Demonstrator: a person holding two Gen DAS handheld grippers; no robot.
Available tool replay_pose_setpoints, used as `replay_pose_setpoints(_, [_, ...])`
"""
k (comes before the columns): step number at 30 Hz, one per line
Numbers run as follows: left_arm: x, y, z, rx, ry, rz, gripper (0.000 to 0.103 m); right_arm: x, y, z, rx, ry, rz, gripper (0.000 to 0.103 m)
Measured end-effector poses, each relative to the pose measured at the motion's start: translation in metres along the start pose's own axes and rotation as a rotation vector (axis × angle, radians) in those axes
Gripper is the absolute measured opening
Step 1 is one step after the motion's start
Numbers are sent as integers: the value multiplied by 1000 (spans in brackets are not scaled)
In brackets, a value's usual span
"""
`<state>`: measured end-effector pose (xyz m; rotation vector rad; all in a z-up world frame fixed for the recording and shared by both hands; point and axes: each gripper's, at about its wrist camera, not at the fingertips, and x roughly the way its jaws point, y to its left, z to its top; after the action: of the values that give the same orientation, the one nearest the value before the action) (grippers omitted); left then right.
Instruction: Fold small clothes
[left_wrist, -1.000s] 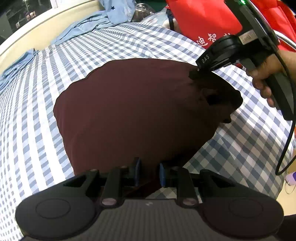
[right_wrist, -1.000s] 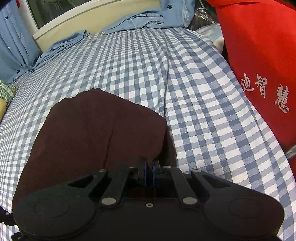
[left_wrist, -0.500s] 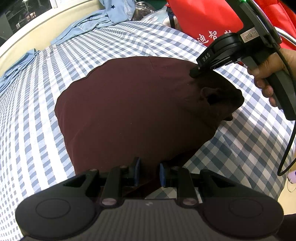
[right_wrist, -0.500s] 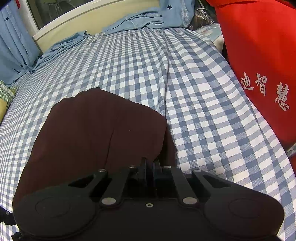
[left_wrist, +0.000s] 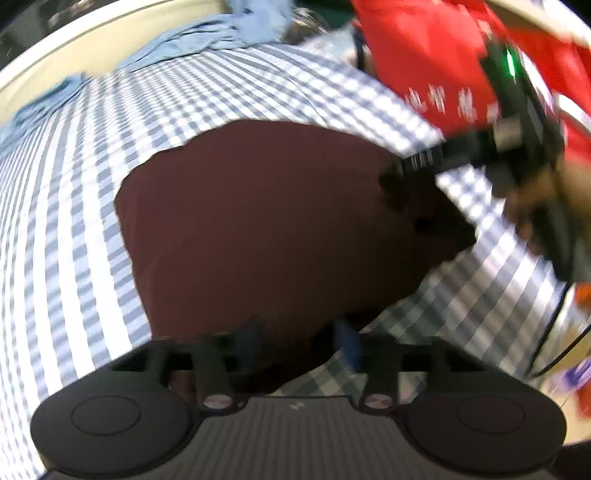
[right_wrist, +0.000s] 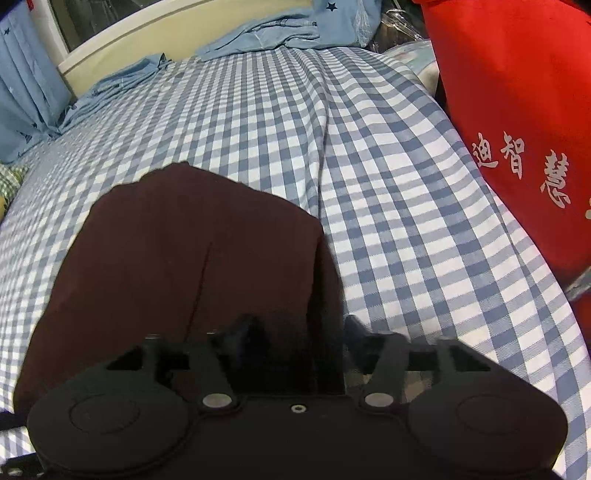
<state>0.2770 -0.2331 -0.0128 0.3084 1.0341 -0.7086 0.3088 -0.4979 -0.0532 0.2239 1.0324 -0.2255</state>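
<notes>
One checked bed (right_wrist: 388, 192) fills both views, blue and white, a red bag (right_wrist: 517, 92) at two o'clock and pale blue cloth (right_wrist: 258, 37) bunched at twelve. The dark maroon garment (left_wrist: 266, 229) lies folded flat on the bed, dead centre. At three o'clock in the left view, a hand (left_wrist: 532, 199) holds the right gripper (right_wrist: 301, 332): fingers just sprung apart, released, the garment's corner loose between them. The left gripper (left_wrist: 299, 336) has just let go too, straddling the near hem at six o'clock.
</notes>
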Motion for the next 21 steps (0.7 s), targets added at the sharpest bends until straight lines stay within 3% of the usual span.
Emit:
replay_pose_setpoints(4, [-29, 28, -1, -156, -82, -24, 86, -5, 2, -8, -13, -11, 0, 78])
replay_pose_setpoints(10, [-12, 71, -4, -323, -13, 92, 90, -6, 16, -23, -54, 4, 52, 97])
replay_pose_setpoints(14, [15, 87, -11, -379, 99, 113, 90, 5, 19, -30, -49, 57, 18, 100])
replay_pose_setpoints(21, [32, 81, -25, -388, 142, 136, 93, 26, 2, -43, 65, 145, 3, 102])
